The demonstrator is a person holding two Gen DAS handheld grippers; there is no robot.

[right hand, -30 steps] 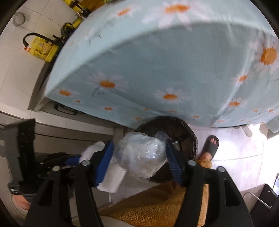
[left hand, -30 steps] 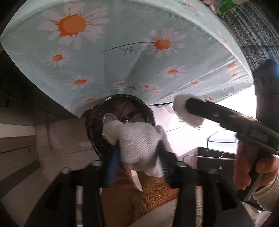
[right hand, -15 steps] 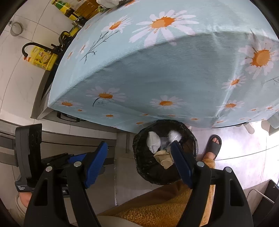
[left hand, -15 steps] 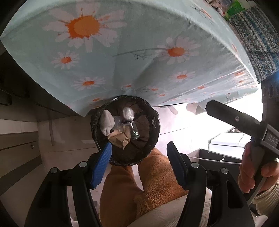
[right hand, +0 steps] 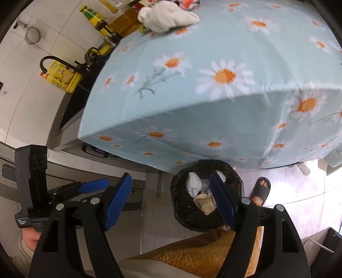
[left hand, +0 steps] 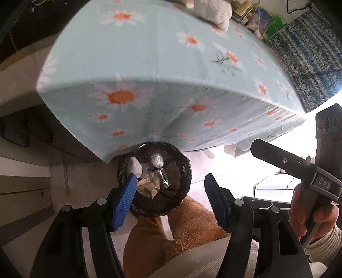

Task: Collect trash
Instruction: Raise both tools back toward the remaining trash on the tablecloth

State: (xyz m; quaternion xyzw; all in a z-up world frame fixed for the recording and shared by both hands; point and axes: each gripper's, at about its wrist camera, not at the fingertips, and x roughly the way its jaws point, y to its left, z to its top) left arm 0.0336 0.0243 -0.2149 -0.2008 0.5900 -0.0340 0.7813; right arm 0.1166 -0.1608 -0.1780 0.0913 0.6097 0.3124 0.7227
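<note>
A black-lined trash bin [left hand: 183, 171] stands on the floor under the table edge, also in the right wrist view [right hand: 183, 205]. Inside lie a white glove [left hand: 135, 166], a crumpled clear plastic ball [left hand: 157, 160] and tan paper [left hand: 149, 188]. My left gripper [left hand: 171, 198] is open and empty above the bin. My right gripper [right hand: 171, 203] is open and empty, raised above the bin. Another white glove [right hand: 166, 15] lies on the tabletop, also seen in the left wrist view [left hand: 213, 10].
The table carries a light-blue daisy cloth [right hand: 213, 85]. Oil bottles [right hand: 96, 19] and a yellow jug [right hand: 62, 77] stand on the counter at left. My sandalled foot [right hand: 259, 190] is beside the bin. A patterned fabric [left hand: 310, 53] hangs at the right.
Both grippers opened and dropped the white glove and the plastic wad into the bin, then rose, so the tabletop and its glove came into view.
</note>
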